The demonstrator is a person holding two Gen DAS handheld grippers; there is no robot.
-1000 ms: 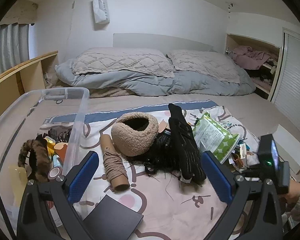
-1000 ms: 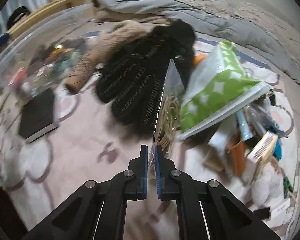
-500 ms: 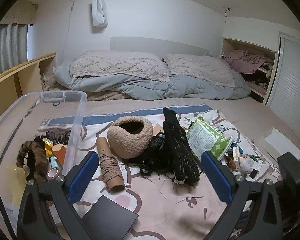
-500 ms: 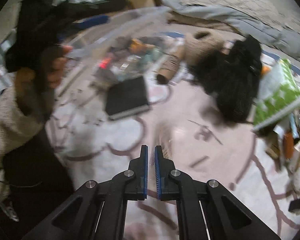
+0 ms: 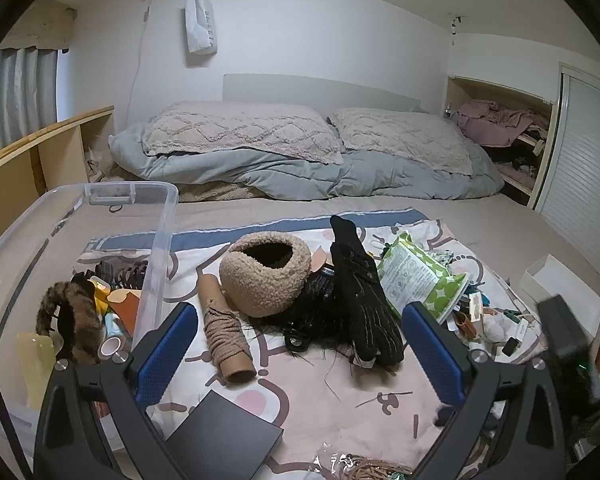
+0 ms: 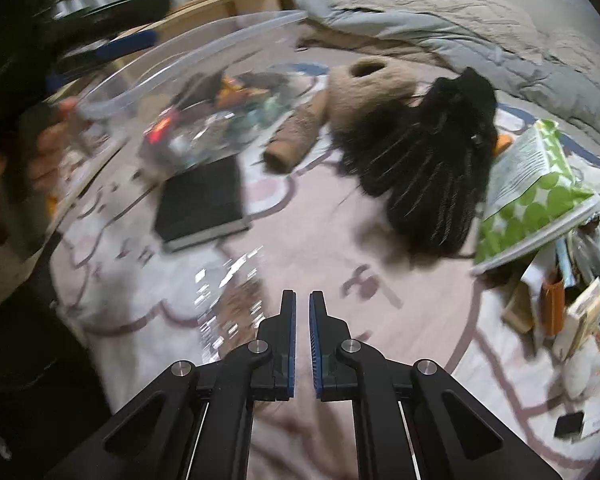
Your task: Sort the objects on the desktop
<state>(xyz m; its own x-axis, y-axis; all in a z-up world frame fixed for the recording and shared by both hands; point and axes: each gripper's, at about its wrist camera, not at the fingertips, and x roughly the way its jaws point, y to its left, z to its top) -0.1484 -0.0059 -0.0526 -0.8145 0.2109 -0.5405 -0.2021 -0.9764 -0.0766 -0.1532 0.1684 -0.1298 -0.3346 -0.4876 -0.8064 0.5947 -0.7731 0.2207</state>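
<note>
On the pink patterned mat [image 6: 312, 248] lie a beige fuzzy hat [image 5: 264, 280], a black glove [image 5: 364, 304], a yarn-wrapped cardboard tube [image 5: 224, 328], a black notebook [image 5: 224, 440] and a green-dotted packet [image 5: 416, 280]. A clear packet [image 6: 232, 304] with brown contents lies flat just left of my right gripper [image 6: 302, 300], which is shut with nothing between its pads. My left gripper [image 5: 300, 352] stands wide open above the mat, short of the hat and glove. The clear packet [image 5: 352, 466] shows at that view's bottom edge.
A clear plastic bin [image 5: 164, 216] holding several small items stands at the left. A pile of small clutter [image 6: 572, 300] lies right of the green-dotted packet [image 6: 532, 196]. A white box [image 5: 556, 280] sits at the far right. Pillows and a duvet lie behind.
A second ago my right gripper held the clear packet upright by the green-dotted packet; now the packet lies flat on the mat and the jaws are bare. The left gripper stayed put.
</note>
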